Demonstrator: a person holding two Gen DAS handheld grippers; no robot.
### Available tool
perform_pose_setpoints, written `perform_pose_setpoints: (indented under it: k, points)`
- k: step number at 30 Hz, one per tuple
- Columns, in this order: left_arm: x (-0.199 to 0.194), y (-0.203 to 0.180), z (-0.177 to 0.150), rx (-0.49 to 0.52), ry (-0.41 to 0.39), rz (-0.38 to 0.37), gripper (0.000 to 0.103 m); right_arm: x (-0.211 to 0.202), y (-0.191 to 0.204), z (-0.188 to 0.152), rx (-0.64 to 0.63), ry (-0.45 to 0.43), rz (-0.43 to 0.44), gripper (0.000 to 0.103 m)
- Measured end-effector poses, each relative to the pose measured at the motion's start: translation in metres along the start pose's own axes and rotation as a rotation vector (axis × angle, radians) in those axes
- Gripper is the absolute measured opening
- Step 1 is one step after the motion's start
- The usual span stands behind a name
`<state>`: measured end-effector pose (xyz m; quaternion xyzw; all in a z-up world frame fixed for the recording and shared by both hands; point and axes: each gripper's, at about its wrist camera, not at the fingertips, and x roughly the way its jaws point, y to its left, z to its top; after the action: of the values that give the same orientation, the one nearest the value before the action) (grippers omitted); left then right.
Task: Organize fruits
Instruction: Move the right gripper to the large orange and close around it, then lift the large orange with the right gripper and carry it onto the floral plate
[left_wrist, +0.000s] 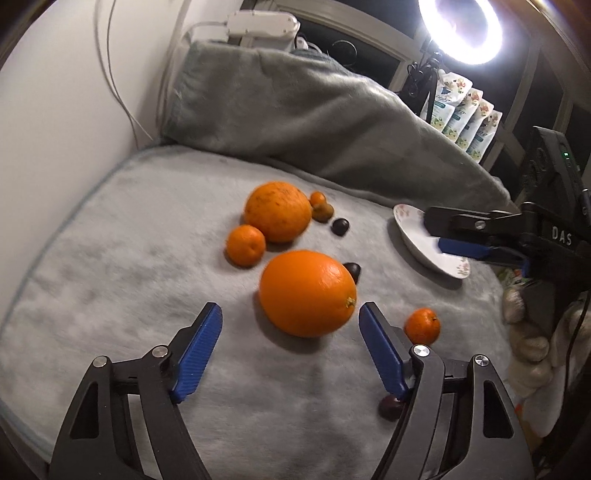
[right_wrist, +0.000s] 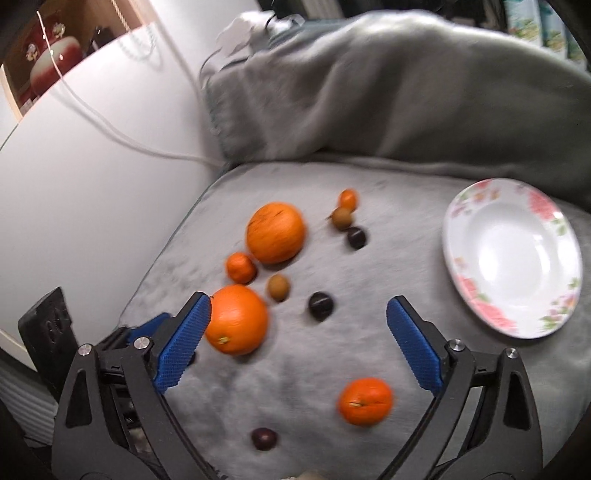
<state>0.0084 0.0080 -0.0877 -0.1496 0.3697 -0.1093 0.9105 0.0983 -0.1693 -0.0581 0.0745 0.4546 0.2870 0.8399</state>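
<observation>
left tongs (left_wrist: 290, 319): open, empty; big round glossy orange (left_wrist: 307, 293) at 12 o'clock, nearest
right tongs (right_wrist: 298, 321): open, empty

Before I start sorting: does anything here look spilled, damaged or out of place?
Nothing is spilled or visibly damaged. The fruit lies loose on the grey fleece blanket while the white floral-rimmed plate sits empty. The far large orange has dark speckles on its peel, unlike the clean near large orange.
</observation>
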Motion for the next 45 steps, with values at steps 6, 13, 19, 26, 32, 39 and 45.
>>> perform_pose_setpoints:
  k: [6,13,19,26,32,39,45]
  points:
    - [0.012,0.005,-0.002,-0.045,0.045,-0.075,0.071,0.030,0.006,0.000,0.049,0.108,0.107,0.079]
    - [0.020,0.012,-0.002,-0.079,0.074,-0.129,0.063,0.060,0.007,0.002,0.093,0.192,0.181,0.070]
    - [0.028,0.015,-0.001,-0.091,0.099,-0.151,0.062,0.074,0.011,0.004,0.103,0.233,0.212,0.068]
    - [0.033,0.014,0.001,-0.095,0.106,-0.168,0.061,0.084,0.014,0.008,0.097,0.254,0.206,0.068]
    - [0.034,0.010,0.002,-0.069,0.103,-0.161,0.060,0.085,0.010,0.007,0.091,0.262,0.199,0.066]
    - [0.033,0.003,0.005,-0.055,0.097,-0.149,0.059,0.077,0.010,0.005,0.086,0.245,0.202,0.065]
    - [0.031,-0.010,0.008,-0.030,0.091,-0.159,0.059,0.062,0.002,0.006,0.090,0.218,0.200,0.065]
